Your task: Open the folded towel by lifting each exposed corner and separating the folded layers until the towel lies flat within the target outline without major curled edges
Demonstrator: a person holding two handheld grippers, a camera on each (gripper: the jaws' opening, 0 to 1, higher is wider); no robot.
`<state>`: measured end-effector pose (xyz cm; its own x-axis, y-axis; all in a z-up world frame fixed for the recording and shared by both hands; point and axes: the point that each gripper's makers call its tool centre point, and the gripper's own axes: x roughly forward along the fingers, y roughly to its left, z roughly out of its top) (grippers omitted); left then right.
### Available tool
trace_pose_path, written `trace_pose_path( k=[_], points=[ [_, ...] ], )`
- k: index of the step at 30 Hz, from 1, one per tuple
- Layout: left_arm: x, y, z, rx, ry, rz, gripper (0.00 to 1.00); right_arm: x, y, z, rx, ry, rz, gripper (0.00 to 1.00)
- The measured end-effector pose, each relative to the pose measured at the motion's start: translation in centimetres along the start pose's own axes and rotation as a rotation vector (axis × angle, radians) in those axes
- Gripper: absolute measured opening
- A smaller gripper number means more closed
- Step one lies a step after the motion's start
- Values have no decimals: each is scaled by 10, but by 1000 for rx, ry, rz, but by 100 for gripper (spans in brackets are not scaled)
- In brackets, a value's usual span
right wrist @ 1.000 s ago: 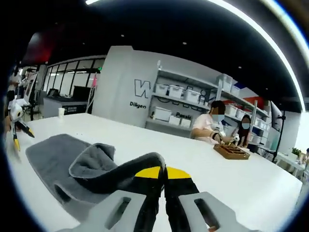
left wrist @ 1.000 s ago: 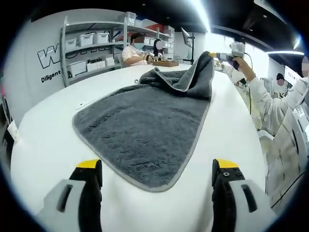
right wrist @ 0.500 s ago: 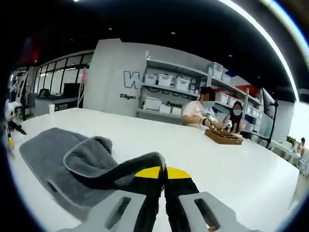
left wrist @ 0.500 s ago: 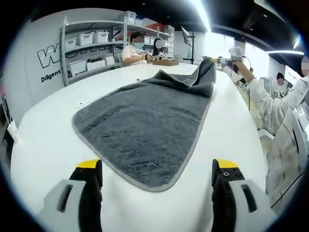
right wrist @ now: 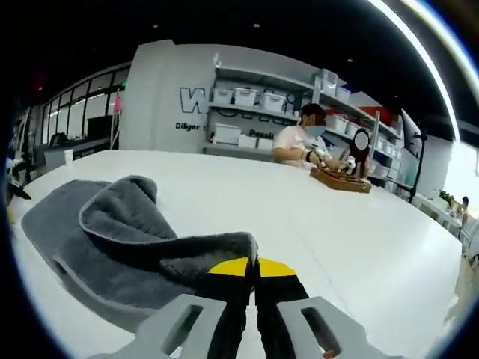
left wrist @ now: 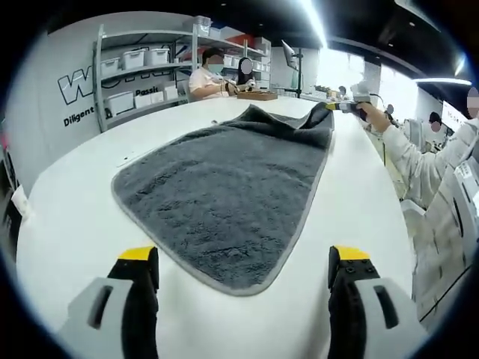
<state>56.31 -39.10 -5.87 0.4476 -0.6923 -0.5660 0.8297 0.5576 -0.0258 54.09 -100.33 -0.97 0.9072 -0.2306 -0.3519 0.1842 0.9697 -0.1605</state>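
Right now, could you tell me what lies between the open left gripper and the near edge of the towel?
Bare white table: in the left gripper view, nothing sits between the left gripper and the towel.

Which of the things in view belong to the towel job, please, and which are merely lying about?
Belonging to the job:
- grey towel, one corner pinched
- right gripper, shut on that corner
- left gripper, open, near the towel's edge
- white table

Lying about:
- wooden tray on the table
- shelves with bins

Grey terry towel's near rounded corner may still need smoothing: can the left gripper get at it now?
Probably yes: the left gripper is open, and the grey terry towel corner lies just ahead with nothing between.
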Motion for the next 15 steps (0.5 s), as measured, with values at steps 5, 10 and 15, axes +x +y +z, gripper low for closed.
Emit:
trace_pose_path(
  k=[5,10,15],
  points=[
    [0,1,-1,-1,5,4,92,7,-8,-16,-11,39,-21,0],
    [0,1,-2,-2,7,3,92,14,-12,-28,6,68,-27,0],
    [0,4,-2,-4,11,7,92,21,-16,-41,-8,106,-45,0]
  ],
)
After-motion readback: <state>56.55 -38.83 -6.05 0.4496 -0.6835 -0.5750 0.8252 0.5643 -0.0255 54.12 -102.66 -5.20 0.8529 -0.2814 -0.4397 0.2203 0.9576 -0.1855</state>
